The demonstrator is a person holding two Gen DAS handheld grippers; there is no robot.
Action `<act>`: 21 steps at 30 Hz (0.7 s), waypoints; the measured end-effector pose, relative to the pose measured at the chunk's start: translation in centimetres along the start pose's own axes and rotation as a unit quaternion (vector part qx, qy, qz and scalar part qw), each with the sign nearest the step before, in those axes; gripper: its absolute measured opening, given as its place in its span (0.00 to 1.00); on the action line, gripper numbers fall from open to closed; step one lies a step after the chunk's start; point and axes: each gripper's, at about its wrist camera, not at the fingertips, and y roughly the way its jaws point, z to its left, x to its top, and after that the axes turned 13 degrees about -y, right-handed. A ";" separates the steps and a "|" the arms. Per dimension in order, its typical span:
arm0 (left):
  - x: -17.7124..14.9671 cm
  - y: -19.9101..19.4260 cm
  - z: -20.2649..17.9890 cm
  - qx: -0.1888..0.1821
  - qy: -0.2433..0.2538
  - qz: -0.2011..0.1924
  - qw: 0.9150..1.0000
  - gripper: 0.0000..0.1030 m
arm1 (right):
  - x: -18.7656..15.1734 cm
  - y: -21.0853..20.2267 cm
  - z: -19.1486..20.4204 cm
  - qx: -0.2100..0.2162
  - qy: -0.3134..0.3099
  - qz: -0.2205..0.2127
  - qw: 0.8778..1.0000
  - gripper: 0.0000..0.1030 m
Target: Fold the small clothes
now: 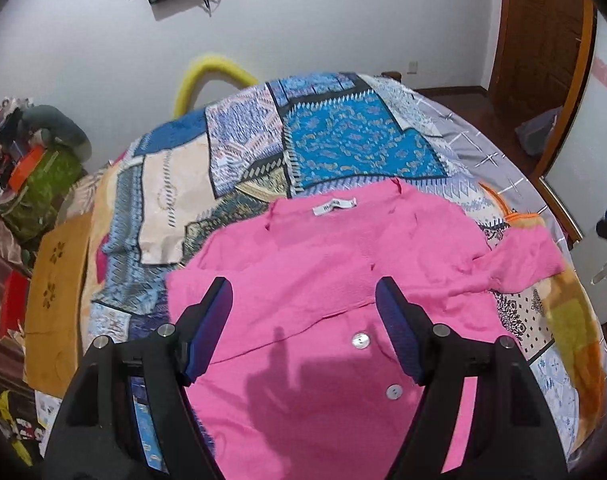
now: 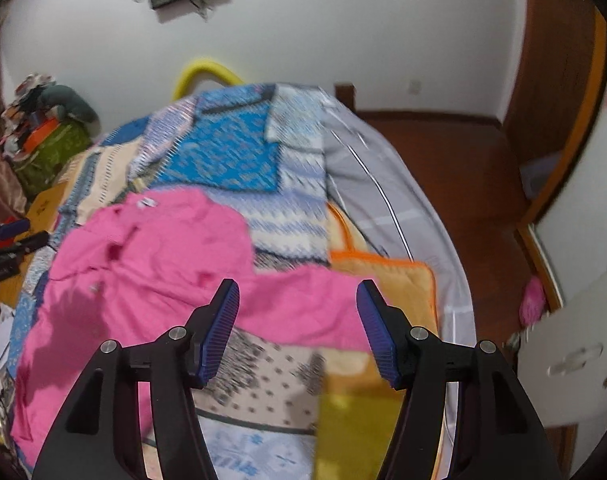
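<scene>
Pink cardigan [image 1: 323,264] lies flat on patchwork bedspread [image 1: 343,140], sleeve [image 2: 303,300] out at 3 o'clock, unfolded; L gripper [image 1: 303,300] & R gripper [image 2: 297,300] both released, all folds remain.

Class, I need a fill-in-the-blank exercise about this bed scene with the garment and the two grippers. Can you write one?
1. The garment spread on the patchwork quilt is ____ in colour.
2. Its white label sits at the ____.
3. The left gripper and the right gripper both hold ____.
4. On the wall hangs a dark ____.

Missing words: pink; collar; nothing; screen
</scene>
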 end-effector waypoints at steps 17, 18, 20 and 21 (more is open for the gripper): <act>-1.2 8.0 0.9 0.017 -0.010 0.073 0.997 0.71 | -7.4 9.9 -9.0 0.024 0.162 0.091 0.982 0.56; -1.3 8.2 0.9 0.019 -0.010 0.075 0.997 0.71 | -7.6 10.3 -9.1 0.027 0.167 0.093 0.981 0.56; -1.4 8.7 1.1 0.020 -0.013 0.080 0.996 0.71 | -7.9 10.9 -9.2 0.043 0.176 0.095 0.979 0.56; -1.5 8.8 1.2 0.020 -0.014 0.082 0.996 0.71 | -8.1 11.1 -9.1 0.044 0.179 0.097 0.978 0.54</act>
